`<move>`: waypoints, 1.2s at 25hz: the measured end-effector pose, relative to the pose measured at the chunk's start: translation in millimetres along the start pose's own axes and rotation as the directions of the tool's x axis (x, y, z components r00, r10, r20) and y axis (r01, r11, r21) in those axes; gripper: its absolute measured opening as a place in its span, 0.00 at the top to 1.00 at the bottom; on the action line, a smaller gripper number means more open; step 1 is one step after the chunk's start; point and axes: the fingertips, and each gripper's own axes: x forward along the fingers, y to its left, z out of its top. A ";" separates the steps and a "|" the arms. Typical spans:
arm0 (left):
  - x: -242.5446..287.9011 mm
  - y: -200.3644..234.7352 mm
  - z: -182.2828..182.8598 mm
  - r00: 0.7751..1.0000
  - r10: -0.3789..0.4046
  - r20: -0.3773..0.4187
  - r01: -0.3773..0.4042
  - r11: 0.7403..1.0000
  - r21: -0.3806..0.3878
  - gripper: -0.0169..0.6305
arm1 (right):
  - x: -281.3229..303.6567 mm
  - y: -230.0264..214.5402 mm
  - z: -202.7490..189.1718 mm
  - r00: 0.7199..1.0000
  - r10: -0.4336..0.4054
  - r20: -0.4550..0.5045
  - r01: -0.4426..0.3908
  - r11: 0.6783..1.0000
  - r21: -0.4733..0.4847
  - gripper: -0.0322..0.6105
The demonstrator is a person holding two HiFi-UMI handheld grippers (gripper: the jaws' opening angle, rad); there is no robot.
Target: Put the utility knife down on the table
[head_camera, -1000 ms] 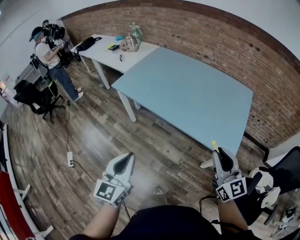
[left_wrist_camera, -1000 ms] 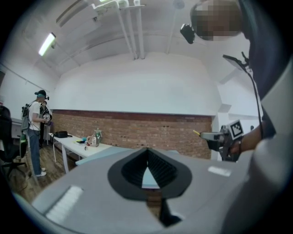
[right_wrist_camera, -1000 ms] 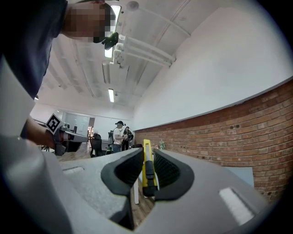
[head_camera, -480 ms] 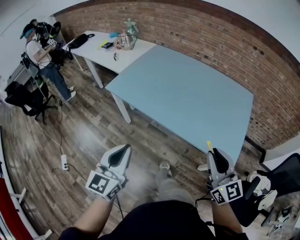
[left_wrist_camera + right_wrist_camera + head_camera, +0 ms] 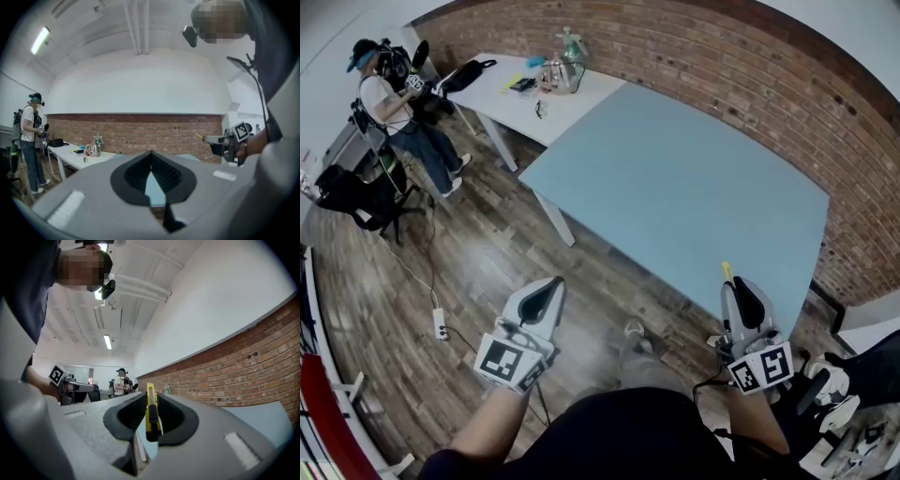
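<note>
The right tool (image 5: pixel 734 289) is gripping the yellow utility knife (image 5: pixel 150 414) on edge between partly closed jaws. The knife's tip is sticking out ahead, likely so it can be laid down once it is over the pale blue surface (image 5: pixel 675 187). The tool is pointing level at that surface's near edge, not yet above it. The left tool (image 5: pixel 151 158) is hanging empty with its jaws together, forearm reaching out over the wooden floor (image 5: pixel 487 272), well apart from the knife.

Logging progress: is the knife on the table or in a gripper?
Held. The jaws of the right gripper pinch the yellow knife; the head view shows it at the near edge of the table, not on it.
</note>
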 end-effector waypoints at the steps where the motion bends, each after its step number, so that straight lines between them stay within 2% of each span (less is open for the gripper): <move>1: 5.5 5.5 1.4 1.000 0.003 -0.003 -0.003 1.000 0.000 1.00 | 8.6 -2.7 1.6 1.000 0.003 0.003 -0.003 1.000 0.006 0.84; 10: 63.2 51.7 9.8 0.999 0.039 -0.036 -0.039 0.999 -0.017 1.00 | 86.6 -34.5 -13.5 0.998 0.050 -0.044 -0.048 0.997 0.064 0.84; 17: 122.5 78.1 19.6 0.998 0.045 -0.040 -0.045 0.999 0.007 1.00 | 147.5 -73.3 -19.7 0.996 0.083 -0.037 -0.080 0.995 0.067 0.84; 22: 158.3 91.6 29.2 0.998 0.058 -0.031 -0.058 0.998 -0.013 1.00 | 185.1 -93.0 -22.6 0.993 0.110 -0.031 -0.107 0.992 0.067 0.84; 30: 196.1 111.9 19.6 0.998 0.009 -0.063 -0.007 1.000 0.026 1.00 | 209.9 -113.1 -34.9 0.995 0.081 -0.055 -0.076 0.993 0.086 0.84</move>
